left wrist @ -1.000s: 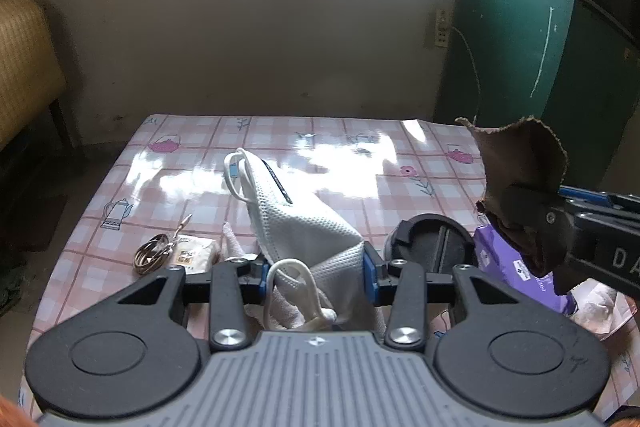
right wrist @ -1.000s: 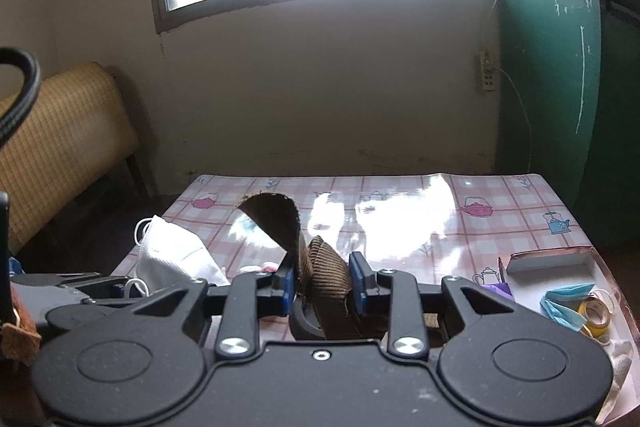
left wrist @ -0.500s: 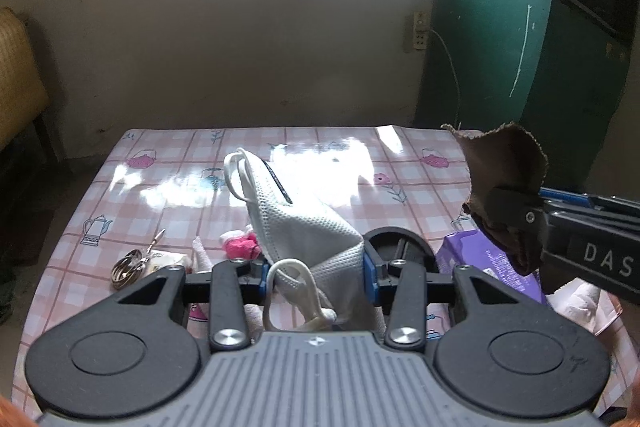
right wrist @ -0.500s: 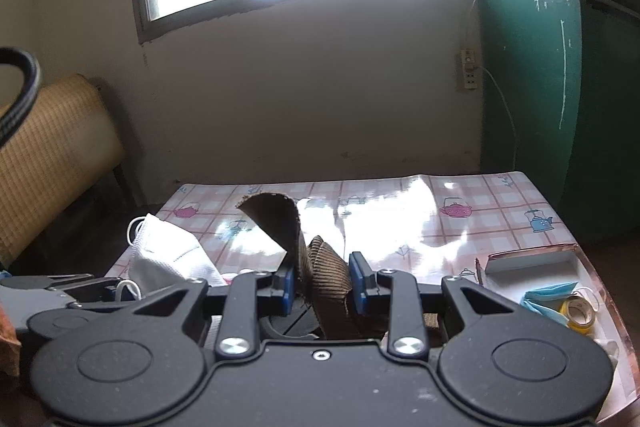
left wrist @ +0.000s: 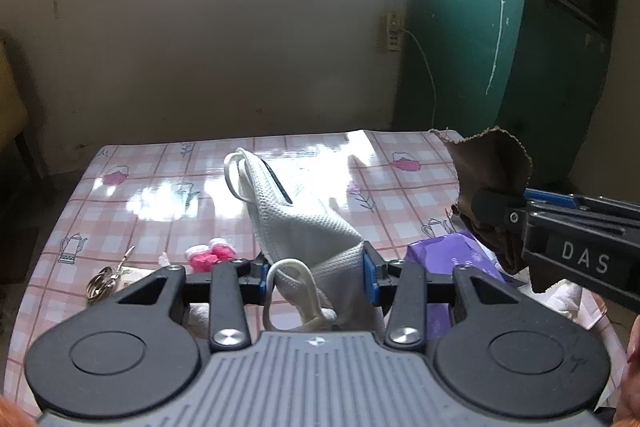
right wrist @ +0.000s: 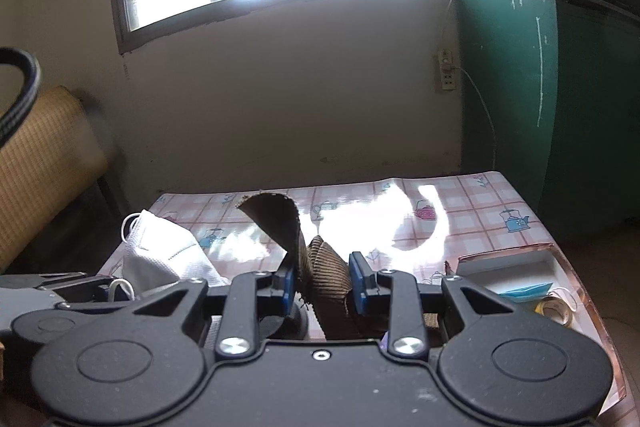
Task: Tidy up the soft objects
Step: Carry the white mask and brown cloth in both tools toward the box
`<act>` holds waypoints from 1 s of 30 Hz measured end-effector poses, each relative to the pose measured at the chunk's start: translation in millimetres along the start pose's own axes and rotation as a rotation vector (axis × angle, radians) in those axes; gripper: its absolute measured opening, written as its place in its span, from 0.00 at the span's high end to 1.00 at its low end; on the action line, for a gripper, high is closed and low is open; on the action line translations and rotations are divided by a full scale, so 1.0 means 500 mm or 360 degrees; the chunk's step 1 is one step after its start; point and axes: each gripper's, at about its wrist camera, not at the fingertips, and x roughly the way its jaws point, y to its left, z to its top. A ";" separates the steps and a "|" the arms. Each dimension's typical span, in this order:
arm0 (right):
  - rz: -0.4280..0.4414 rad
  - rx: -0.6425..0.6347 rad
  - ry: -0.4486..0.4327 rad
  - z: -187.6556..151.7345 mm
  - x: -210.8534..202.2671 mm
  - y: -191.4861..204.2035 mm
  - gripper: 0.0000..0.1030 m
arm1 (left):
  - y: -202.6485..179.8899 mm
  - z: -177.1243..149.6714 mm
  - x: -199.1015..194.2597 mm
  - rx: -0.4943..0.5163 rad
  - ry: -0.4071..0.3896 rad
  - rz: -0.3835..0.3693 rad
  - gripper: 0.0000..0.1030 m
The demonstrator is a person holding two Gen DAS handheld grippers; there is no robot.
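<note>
Left gripper (left wrist: 316,273) is clamped on a white face mask (left wrist: 296,223), held up off the table (left wrist: 152,183) w/ one ear loop dangling by the pads; right gripper (right wrist: 322,281) is clenched on a scrap of brown corduroy cloth (right wrist: 326,271), also lifted clear of the tabletop. So both soft items are picked but neither is put away yet, approx. mid-task by my read. The tray (right wrist: 516,261) at the table's right edge already has a blue mask (right wrist: 524,289) in it, next to a tape roll (right wrist: 554,309). Left out on the table: pink bits (left wrist: 210,253), scissors (left wrist: 108,277), a purple packet (left wrist: 452,259) near the right gripper. Writing: "DAS" in white on the right gripper's side, cut off by the frame; packet print too small to read.
</note>
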 end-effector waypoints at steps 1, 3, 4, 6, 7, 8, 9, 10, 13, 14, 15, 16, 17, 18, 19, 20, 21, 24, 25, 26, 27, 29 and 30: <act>-0.0004 0.0004 0.0001 0.001 0.000 -0.004 0.66 | -0.003 0.000 0.000 0.0006 0.0000 -0.0005 0.58; -0.0010 0.0010 -0.0001 0.002 -0.002 -0.011 0.67 | -0.008 -0.001 -0.001 0.0012 -0.0002 -0.0013 0.58; -0.0014 0.0012 -0.0003 0.003 -0.004 -0.012 0.66 | -0.009 -0.001 -0.001 0.0015 -0.0002 -0.0017 0.58; -0.0021 0.0016 -0.0007 0.005 -0.006 -0.020 0.66 | -0.017 0.001 -0.001 0.0025 -0.0003 -0.0027 0.58; -0.0024 0.0019 -0.0008 0.006 -0.006 -0.023 0.67 | -0.021 0.001 -0.001 0.0032 -0.0004 -0.0031 0.58; -0.0028 0.0022 -0.0010 0.007 -0.007 -0.028 0.66 | -0.024 0.002 0.000 0.0035 -0.0005 -0.0035 0.58; -0.0033 0.0025 -0.0011 0.007 -0.008 -0.030 0.66 | -0.027 0.003 0.001 0.0040 -0.0004 -0.0043 0.58; -0.0037 0.0028 -0.0011 0.007 -0.009 -0.033 0.66 | -0.031 0.003 0.002 0.0042 -0.0003 -0.0049 0.58; -0.0052 0.0034 -0.0008 0.007 -0.010 -0.044 0.66 | -0.038 0.005 0.004 0.0051 -0.0002 -0.0066 0.58; -0.0055 0.0037 -0.0009 0.008 -0.010 -0.047 0.66 | -0.042 0.005 0.005 0.0054 -0.0001 -0.0071 0.58; -0.0058 0.0040 -0.0008 0.008 -0.010 -0.051 0.66 | -0.045 0.006 0.006 0.0058 0.0000 -0.0075 0.58; -0.0062 0.0043 -0.0009 0.008 -0.010 -0.055 0.66 | -0.048 0.006 0.007 0.0063 0.0001 -0.0080 0.58; -0.0066 0.0046 -0.0009 0.008 -0.011 -0.057 0.66 | -0.049 0.006 0.008 0.0066 0.0002 -0.0085 0.58; -0.0068 0.0049 -0.0009 0.008 -0.012 -0.059 0.66 | -0.053 0.006 0.009 0.0071 0.0002 -0.0089 0.58; -0.0072 0.0052 -0.0009 0.008 -0.013 -0.062 0.66 | -0.056 0.006 0.009 0.0074 0.0003 -0.0091 0.58; -0.0076 0.0055 -0.0010 0.007 -0.013 -0.064 0.66 | -0.059 0.006 0.010 0.0078 0.0003 -0.0096 0.58; -0.0080 0.0059 -0.0010 0.008 -0.013 -0.068 0.66 | -0.062 0.006 0.010 0.0082 0.0003 -0.0100 0.58; -0.0089 0.0063 -0.0010 0.009 -0.012 -0.075 0.66 | -0.069 0.007 0.012 0.0090 0.0004 -0.0113 0.58; -0.0091 0.0063 -0.0009 0.009 -0.012 -0.077 0.66 | -0.071 0.007 0.013 0.0085 0.0009 -0.0104 0.58; -0.0095 0.0062 -0.0008 0.009 -0.012 -0.079 0.66 | -0.073 0.007 0.014 0.0087 0.0010 -0.0108 0.58; -0.0098 0.0064 -0.0008 0.009 -0.012 -0.082 0.66 | -0.073 0.007 0.016 0.0090 0.0011 -0.0114 0.58; -0.0104 0.0068 -0.0009 0.011 -0.012 -0.087 0.66 | -0.079 0.008 0.016 0.0097 0.0011 -0.0123 0.58; -0.0108 0.0070 -0.0010 0.011 -0.012 -0.088 0.66 | -0.081 0.008 0.017 0.0102 0.0012 -0.0129 0.58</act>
